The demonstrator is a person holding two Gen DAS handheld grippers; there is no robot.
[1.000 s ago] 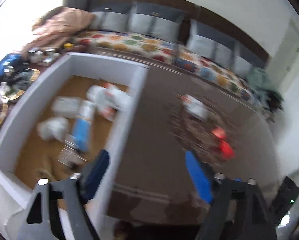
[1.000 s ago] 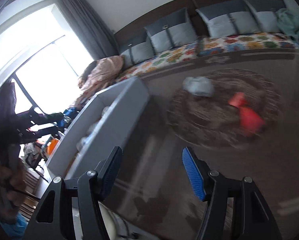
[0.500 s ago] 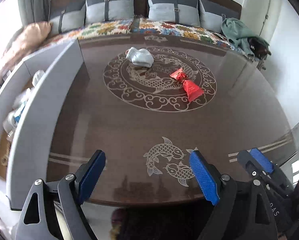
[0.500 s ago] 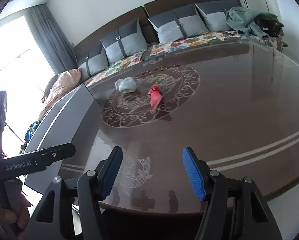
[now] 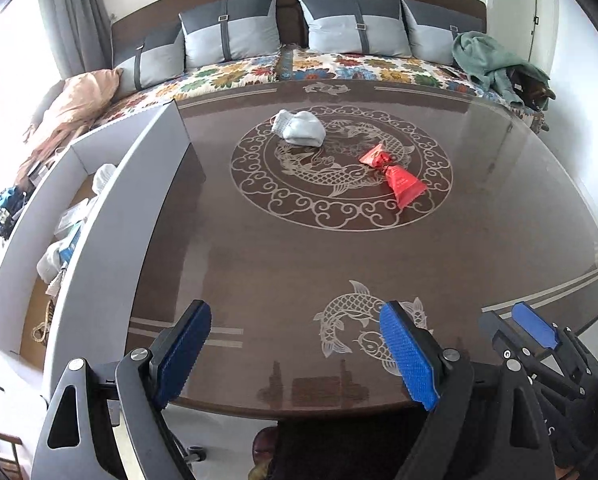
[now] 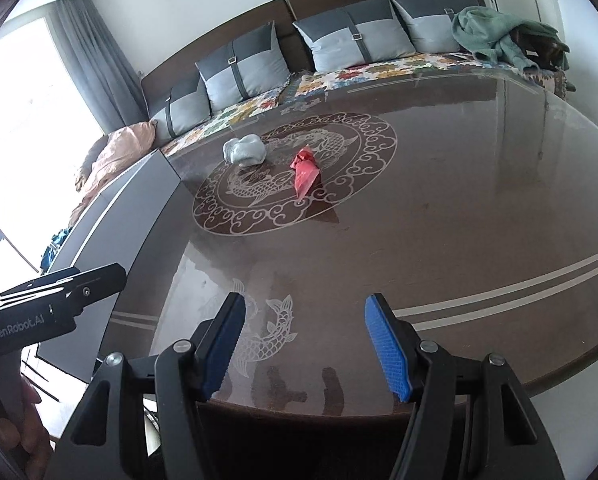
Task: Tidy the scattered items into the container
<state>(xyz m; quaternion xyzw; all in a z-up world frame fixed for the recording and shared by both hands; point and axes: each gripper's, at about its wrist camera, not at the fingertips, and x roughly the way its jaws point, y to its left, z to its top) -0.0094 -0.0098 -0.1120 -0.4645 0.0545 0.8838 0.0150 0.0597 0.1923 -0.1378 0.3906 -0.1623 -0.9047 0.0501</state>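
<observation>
Hovering over near table [image 5: 299, 248] edge: left gripper [image 5: 295, 356] and right gripper [image 6: 303, 346] spread wide, empty; soft grey sock [image 5: 299, 127], crinkly red packet [image 5: 395, 174] mid-table; white box [image 5: 111, 216] at left edge.

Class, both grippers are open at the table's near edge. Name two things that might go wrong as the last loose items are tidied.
1. The red packet lies flat on the glossy table; fingers may push it instead of gripping.
2. The container has a tall wall, so the carried grey sock may catch on it.

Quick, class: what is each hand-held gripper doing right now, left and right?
Left hand-held gripper: open, holding nothing.
Right hand-held gripper: open, holding nothing.
</observation>
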